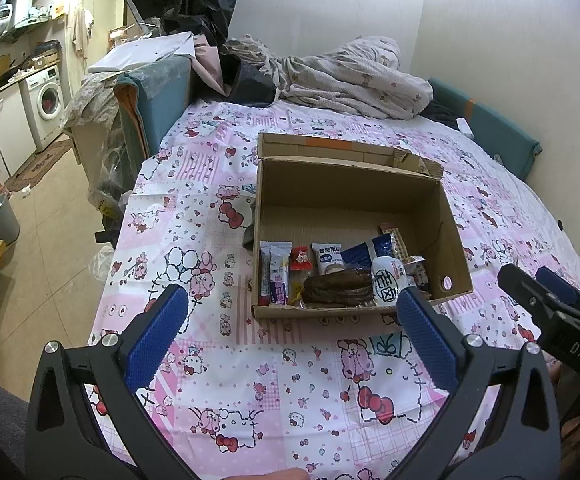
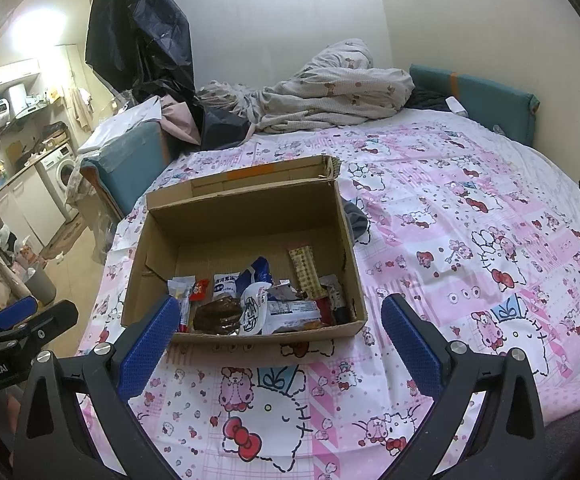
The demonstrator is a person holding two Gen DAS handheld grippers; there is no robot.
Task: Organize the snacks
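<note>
An open cardboard box [image 1: 350, 184] [image 2: 246, 204] sits on the pink cartoon-print bedsheet [image 1: 250, 380] [image 2: 450, 240]. Snack packets lie along its near wall: a purple-white bar [image 1: 276, 274], a small red packet [image 1: 301, 259], a brown pastry pack [image 1: 338, 286] [image 2: 217, 312], a white pouch with black characters [image 1: 386, 282] [image 2: 252, 310], a blue bag [image 1: 370, 252] [image 2: 256, 272] and a long checked bar [image 2: 306, 270]. My left gripper [image 1: 292, 300] is open just before the box, empty. My right gripper [image 2: 280, 312] is open in front of the box, empty; it also shows at the right edge [image 1: 546, 292].
A crumpled quilt [image 1: 350, 76] [image 2: 330, 88] lies at the head of the bed by a teal padded headboard [image 1: 494, 124] [image 2: 486, 96]. Dark clothes hang at the back. Left of the bed are floor, a grey bin [image 1: 4, 220] and a washing machine [image 1: 48, 100].
</note>
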